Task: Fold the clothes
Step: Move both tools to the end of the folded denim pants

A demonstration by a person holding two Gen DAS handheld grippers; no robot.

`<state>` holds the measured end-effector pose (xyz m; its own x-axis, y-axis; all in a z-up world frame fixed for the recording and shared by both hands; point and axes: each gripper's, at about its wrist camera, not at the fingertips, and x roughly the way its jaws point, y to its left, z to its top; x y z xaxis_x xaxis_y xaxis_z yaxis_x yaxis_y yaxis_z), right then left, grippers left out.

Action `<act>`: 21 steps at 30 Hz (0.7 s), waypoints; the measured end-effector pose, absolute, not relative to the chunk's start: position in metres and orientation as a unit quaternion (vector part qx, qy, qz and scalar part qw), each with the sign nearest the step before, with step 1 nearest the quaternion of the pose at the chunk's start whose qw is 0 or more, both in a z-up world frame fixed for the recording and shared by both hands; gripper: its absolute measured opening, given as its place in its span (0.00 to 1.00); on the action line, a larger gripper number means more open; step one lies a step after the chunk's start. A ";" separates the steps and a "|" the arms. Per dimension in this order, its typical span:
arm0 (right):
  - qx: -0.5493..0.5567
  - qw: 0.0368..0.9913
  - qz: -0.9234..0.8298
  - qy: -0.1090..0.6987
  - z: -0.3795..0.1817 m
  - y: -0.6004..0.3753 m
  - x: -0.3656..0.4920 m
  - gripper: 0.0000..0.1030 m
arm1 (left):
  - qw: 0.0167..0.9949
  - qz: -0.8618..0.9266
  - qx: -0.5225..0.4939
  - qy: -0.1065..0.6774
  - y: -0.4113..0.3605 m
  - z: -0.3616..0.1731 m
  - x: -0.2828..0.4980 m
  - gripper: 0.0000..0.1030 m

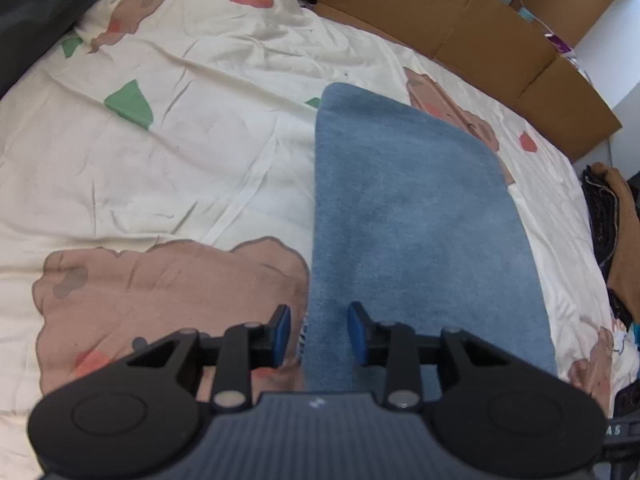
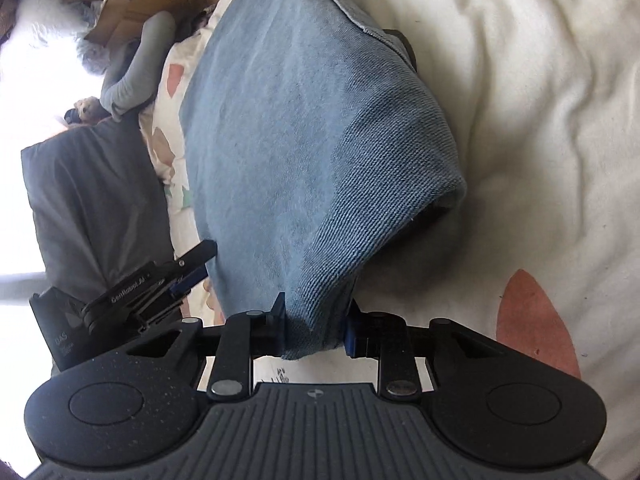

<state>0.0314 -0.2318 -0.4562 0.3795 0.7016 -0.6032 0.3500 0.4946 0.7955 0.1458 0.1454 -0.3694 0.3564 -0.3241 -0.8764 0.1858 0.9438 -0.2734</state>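
A cream bedspread printed with brown, green and red shapes fills most of both views, with flattened cardboard boxes along the upper right of the left wrist view and a dark heap of other clothes at its right edge. On the spread lies the task's garment, a pair of blue jeans, running as a long, smooth denim panel from the lower centre toward the upper middle of that frame. In the right wrist view the same denim rises in a hump through the centre, one end bunched down to the bottom. The right gripper has its jaws closed onto that bunched end, fabric pinched between the blue pads. The left gripper sits at the bottom of its own frame, jaws parted, straddling the left edge of the denim without pressing it. The risk, I judge, is that the right grip holds only a thick, rounded wad: pulling could let layers slip unevenly or drag the panel crooked, since the left side is not anchored.
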 end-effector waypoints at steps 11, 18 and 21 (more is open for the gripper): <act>0.418 0.674 0.130 0.595 -0.414 -0.248 0.030 0.35 | 0.822 -0.140 -0.028 0.551 0.138 -0.352 0.154 0.28; 0.376 0.696 0.125 0.599 -0.386 -0.263 0.036 0.35 | 0.826 -0.135 -0.053 0.544 0.146 -0.343 0.160 0.28; 0.354 0.713 0.127 0.592 -0.372 -0.273 0.042 0.36 | 0.828 -0.138 -0.074 0.538 0.148 -0.341 0.165 0.32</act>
